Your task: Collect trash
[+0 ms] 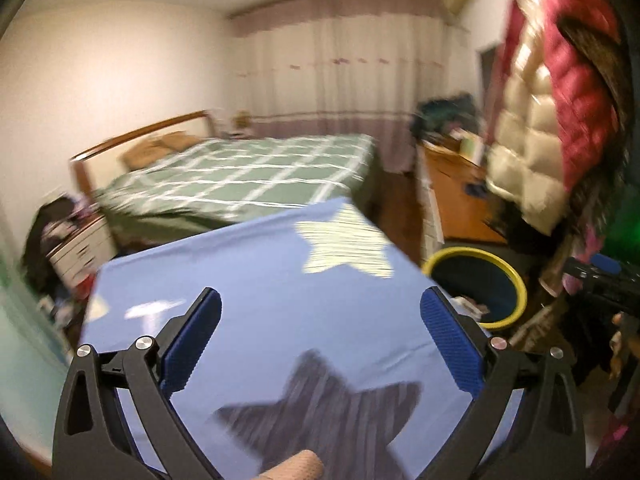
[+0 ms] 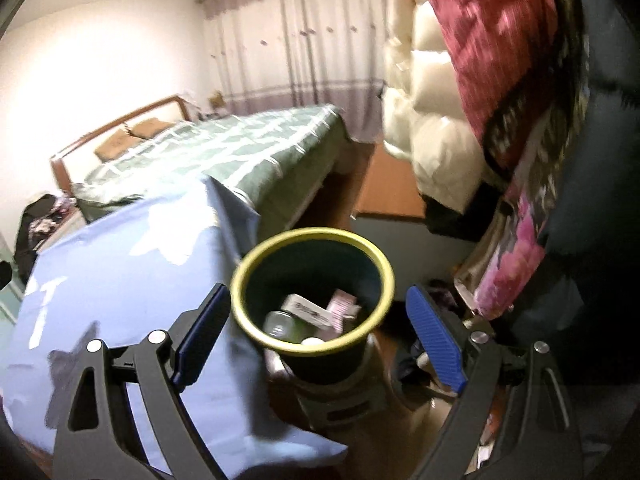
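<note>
Right wrist view: my right fingers (image 2: 318, 336) spread empty above the bin (image 2: 312, 292), which holds trash (image 2: 308, 312) beside the table's (image 2: 120, 248) right edge. My left fingers (image 1: 320, 340) gape empty over the table.

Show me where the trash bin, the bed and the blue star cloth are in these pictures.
trash bin (image 2: 256, 252): right wrist view, on its yellow rim.
bed (image 1: 256, 176): left wrist view, on the green checked cover.
blue star cloth (image 1: 280, 304): left wrist view, on plain blue fabric.
</note>
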The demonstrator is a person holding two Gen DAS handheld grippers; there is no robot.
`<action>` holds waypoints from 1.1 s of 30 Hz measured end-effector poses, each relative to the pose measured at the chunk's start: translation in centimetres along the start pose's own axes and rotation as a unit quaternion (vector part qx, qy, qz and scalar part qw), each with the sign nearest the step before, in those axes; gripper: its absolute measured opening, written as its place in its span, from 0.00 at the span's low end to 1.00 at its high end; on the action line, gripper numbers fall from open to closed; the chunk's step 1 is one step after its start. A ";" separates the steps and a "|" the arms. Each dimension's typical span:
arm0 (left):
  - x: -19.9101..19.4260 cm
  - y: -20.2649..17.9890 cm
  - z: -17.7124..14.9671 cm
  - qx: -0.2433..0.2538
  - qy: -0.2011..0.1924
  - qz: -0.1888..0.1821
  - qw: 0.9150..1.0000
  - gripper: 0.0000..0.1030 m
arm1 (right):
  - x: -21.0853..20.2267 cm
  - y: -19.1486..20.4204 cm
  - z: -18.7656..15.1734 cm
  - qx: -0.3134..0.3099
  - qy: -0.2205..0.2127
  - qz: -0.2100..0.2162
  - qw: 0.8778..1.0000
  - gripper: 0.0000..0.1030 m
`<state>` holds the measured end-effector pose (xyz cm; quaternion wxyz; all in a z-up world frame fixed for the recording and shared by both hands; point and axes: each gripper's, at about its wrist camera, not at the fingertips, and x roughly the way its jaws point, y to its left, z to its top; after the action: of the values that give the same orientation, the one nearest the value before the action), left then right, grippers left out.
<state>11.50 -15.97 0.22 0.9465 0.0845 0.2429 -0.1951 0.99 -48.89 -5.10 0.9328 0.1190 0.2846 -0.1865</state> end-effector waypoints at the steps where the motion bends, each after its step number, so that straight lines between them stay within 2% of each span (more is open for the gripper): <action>1: -1.5 1.4 -0.5 -0.018 -0.006 0.012 1.000 0.95 | -0.3 0.4 0.1 -0.003 -0.003 0.002 1.000 0.84; 6: -6.7 6.0 -3.3 -0.079 -0.020 0.063 0.995 0.95 | -3.0 2.6 -0.5 -0.032 -0.023 0.018 0.999 0.86; 9: -8.7 7.4 -5.1 -0.090 -0.023 0.103 0.990 0.95 | -4.1 3.4 -0.8 -0.037 -0.025 0.029 0.999 0.86; 12: -9.6 7.8 -6.4 -0.094 -0.022 0.125 0.988 0.95 | -5.1 4.1 -0.9 -0.041 -0.029 0.037 0.998 0.86; 17: -9.7 8.4 -7.4 -0.104 -0.019 0.132 0.986 0.95 | -5.7 4.9 -1.2 -0.044 -0.032 0.043 0.998 0.87; 33: -8.1 6.9 -7.0 -0.097 -0.018 0.126 0.987 0.95 | -4.9 5.4 -1.4 -0.048 -0.022 0.048 0.997 0.87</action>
<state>4.82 -5.29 -1.41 0.9715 0.0191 0.2306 -0.0515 -1.19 -42.19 -2.76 0.9513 0.0841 0.2668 -0.1298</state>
